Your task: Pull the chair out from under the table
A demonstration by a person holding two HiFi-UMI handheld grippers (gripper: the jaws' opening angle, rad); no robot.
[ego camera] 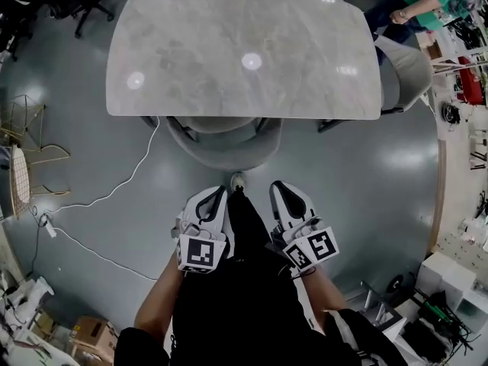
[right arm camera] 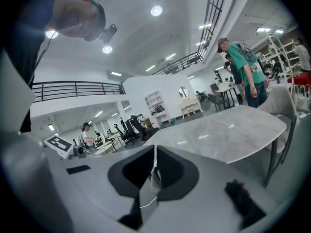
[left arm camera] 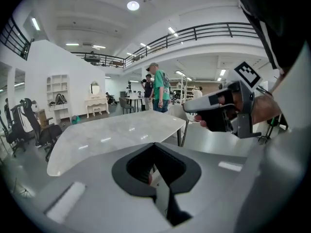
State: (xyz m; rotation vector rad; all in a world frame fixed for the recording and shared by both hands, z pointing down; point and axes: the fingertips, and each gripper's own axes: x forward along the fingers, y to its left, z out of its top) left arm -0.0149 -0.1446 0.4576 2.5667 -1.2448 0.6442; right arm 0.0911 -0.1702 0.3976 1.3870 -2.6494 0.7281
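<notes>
- While you hold both grippers low by your legs, neither carries anything: left gripper [ego camera: 216, 198] jaws pressed together, empty; right gripper [ego camera: 280, 191] same, closed on nothing.
- Both tips point fwd, w/ your shoe [ego camera: 238, 181] between them.
- Chair [ego camera: 225, 145] lies straight ahead of the tips, apart from both, bare floor between. Nothing touched yet.
- Its curved backrest faces you; the backrest's long axis runs left-right, parallel to the near edge of the table [ego camera: 244, 48]. Seat points away from you, tucked under the top.
- Left gripper sits approx in line w/ the backrest's middle; right lines up w/ its right end. I'd judge the left a touch nearer.
- Likely pull: straight back toward you, square to that edge. Jaws need opening first.
- Second chair [ego camera: 408, 71] at the table's far right end isn't the nearer target.
</notes>
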